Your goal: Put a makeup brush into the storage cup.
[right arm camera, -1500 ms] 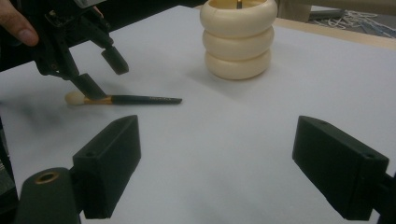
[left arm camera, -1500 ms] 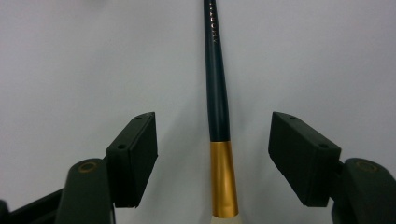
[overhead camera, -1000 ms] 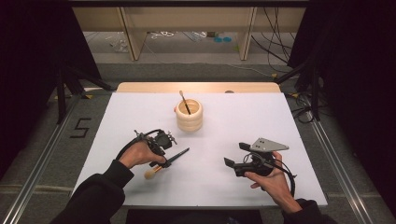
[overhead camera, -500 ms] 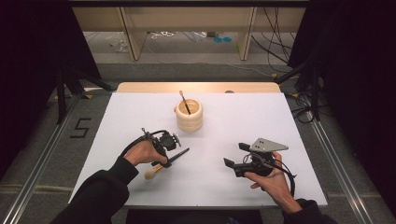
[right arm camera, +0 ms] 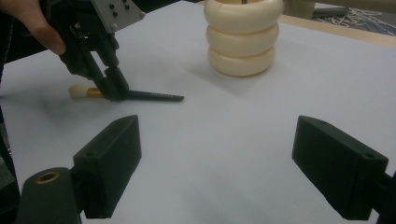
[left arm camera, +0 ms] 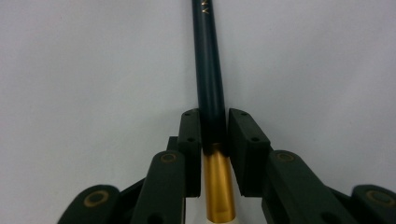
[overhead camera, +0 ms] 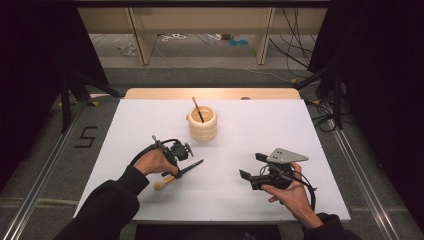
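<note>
The makeup brush (overhead camera: 178, 174) lies flat on the white table (overhead camera: 320, 150), in front of the cream ribbed holder (overhead camera: 203, 124) and a little toward the person's left, its pale bristle tip pointing away from the holder and its dark handle angled back toward it. The left gripper (overhead camera: 176, 170) has just been closing and now pinches the brush where the gold ferrule meets the dark handle — the left gripper view shows both pads (left arm camera: 189, 140) pressed against the shaft with the brush (left arm camera: 208, 88) running straight out between them. Gripping near the ferrule rather than at the thin far end probably keeps the brush balanced for lifting and leaves the long handle free to go into the holder, where another dark-handled brush (overhead camera: 198, 109) already stands.

The left hand (overhead camera: 155, 162) reaches down over the brush from the near side, knuckles up, so the jaws point down at the table. The right gripper (overhead camera: 251, 172) waits well to the right of the holder and nearer the person, held about level just above the table — its jaws stand wide apart with nothing between them.
</note>
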The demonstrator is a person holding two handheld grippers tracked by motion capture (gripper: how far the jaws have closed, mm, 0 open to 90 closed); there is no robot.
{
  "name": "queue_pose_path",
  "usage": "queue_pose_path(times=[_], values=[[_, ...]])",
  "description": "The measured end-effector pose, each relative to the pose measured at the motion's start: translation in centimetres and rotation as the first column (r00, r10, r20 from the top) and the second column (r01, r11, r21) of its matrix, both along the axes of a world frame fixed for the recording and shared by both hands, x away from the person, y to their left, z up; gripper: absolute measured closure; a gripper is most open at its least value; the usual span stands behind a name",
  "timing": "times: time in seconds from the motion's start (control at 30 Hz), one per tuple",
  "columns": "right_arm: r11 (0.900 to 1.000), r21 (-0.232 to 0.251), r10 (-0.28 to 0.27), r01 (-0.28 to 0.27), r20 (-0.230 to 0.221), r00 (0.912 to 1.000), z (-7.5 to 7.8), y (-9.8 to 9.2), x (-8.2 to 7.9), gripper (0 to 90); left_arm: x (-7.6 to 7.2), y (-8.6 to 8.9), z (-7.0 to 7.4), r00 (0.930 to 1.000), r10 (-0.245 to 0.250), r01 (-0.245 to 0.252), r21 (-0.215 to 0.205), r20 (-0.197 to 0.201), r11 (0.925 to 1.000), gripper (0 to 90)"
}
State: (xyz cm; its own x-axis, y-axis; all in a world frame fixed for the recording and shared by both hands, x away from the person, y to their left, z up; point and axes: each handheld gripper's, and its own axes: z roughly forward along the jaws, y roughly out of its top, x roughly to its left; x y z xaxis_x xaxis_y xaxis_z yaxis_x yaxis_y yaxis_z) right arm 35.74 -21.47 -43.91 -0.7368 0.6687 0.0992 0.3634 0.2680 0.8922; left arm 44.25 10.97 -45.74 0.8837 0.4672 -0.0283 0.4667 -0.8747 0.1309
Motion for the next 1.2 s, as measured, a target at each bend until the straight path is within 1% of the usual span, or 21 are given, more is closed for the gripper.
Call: queue_pose_path(times=[0.1,0.13,0.2,0.27,0.3,0.37,0.4,0.47,0.5,0.53,0.57,0.63,0.73,0.77,0.83,0.93,1.0,1.07,1.13,1.17,1.2], values=[[1.000,-0.001,0.001,-0.001,-0.001,1.0000,0.0,0.0,0.0,16.4,0.2,0.1,0.0,1.0000,0.001,-0.001,-0.002,-0.010,1.0000,77.3],[1.000,-0.003,-0.001,0.001,0.007,1.0000,0.0,0.0,0.0,16.4,0.2,0.0,-0.1,1.0000,0.003,-0.003,-0.008,-0.003,1.0000,77.3],[1.000,-0.016,-0.005,0.005,0.007,1.0000,0.0,0.0,0.0,16.4,0.2,-0.1,-0.1,1.0000,0.001,-0.001,0.000,-0.007,1.0000,77.4],[1.000,-0.016,-0.005,0.005,0.006,1.0000,0.0,0.0,0.0,16.5,0.2,-0.4,-0.1,0.9999,-0.006,0.006,0.021,-0.009,0.9998,77.3],[1.000,-0.014,-0.005,0.005,-0.011,0.9999,0.0,0.0,-0.1,16.5,0.2,-0.5,0.0,0.9998,-0.010,0.010,0.036,-0.016,0.9993,77.3],[1.000,-0.016,-0.003,0.003,0.004,1.0000,0.0,0.0,0.0,16.5,0.3,-0.8,0.0,0.9996,-0.024,0.024,0.056,-0.015,0.9981,77.5],[1.000,-0.011,-0.005,0.005,-0.006,1.0000,0.1,0.0,-0.1,16.5,0.2,-0.8,0.0,0.9996,-0.022,0.023,0.061,-0.015,0.9978,77.6],[1.000,-0.014,-0.004,0.004,0.001,1.0000,0.0,0.0,-0.1,16.5,0.2,-0.9,0.0,0.9996,-0.023,0.024,0.065,-0.018,0.9976,77.7],[1.000,-0.001,0.003,-0.003,0.013,0.9999,-0.1,0.0,0.1,16.5,0.2,-0.9,0.0,0.9995,-0.029,0.030,0.063,-0.016,0.9976,77.9],[1.000,-0.001,0.003,-0.003,0.013,0.9999,-0.1,0.0,0.1,16.5,0.2,-0.9,0.0,0.9995,-0.029,0.030,0.063,-0.016,0.9976,78.0],[1.000,-0.001,0.004,-0.004,-0.003,1.0000,0.0,0.0,0.0,16.5,0.1,-0.9,-0.1,0.9992,-0.039,0.039,0.059,-0.003,0.9975,78.0],[1.000,-0.001,0.003,-0.003,0.013,0.9999,-0.1,0.0,0.1,16.5,0.1,-0.9,0.0,0.9990,-0.044,0.044,0.060,-0.006,0.9972,78.1],[1.000,-0.011,-0.003,0.003,-0.005,1.0000,0.0,0.0,-0.1,16.6,0.2,-0.7,0.0,0.9986,-0.052,0.053,0.049,-0.013,0.9974,78.2],[1.000,-0.011,-0.003,0.003,-0.005,1.0000,0.0,0.0,-0.1,16.6,0.2,-0.7,0.1,0.9983,-0.051,0.052,0.041,-0.027,0.9978,78.2],[1.000,-0.015,-0.002,0.002,-0.007,1.0000,0.1,0.0,-0.1,16.6,0.3,-0.3,0.3,0.9988,-0.043,0.043,0.010,-0.024,0.9990,78.2],[1.000,-0.025,-0.003,0.002,-0.011,0.9999,0.1,0.0,-0.1,16.6,0.4,-0.1,0.6,0.9987,-0.039,0.039,0.006,-0.032,0.9992,78.3],[1.000,-0.016,-0.001,0.001,-0.006,1.0000,0.1,0.1,-0.1,16.6,0.5,0.2,0.8,0.9992,-0.028,0.028,-0.002,-0.028,0.9996,78.3],[0.999,-0.033,-0.001,0.001,0.007,1.0000,0.1,0.0,-0.1,16.6,0.6,0.6,1.1,0.9993,-0.026,0.025,-0.013,-0.027,0.9996,78.3],[0.999,-0.032,0.011,-0.011,0.012,0.9999,0.2,0.1,-0.2,16.6,0.5,0.8,1.3,0.9994,-0.019,0.018,-0.030,-0.029,0.9994,78.3],[0.999,-0.041,0.010,-0.009,0.032,0.9994,0.2,0.2,-0.1,16.5,0.5,0.8,1.3,0.9994,-0.019,0.018,-0.030,-0.029,0.9994,78.3],[0.999,-0.037,0.008,-0.006,0.030,0.9995,0.3,0.3,-0.3,16.5,0.4,0.9,1.5,0.9991,-0.023,0.022,-0.039,-0.036,0.9990,78.2]])
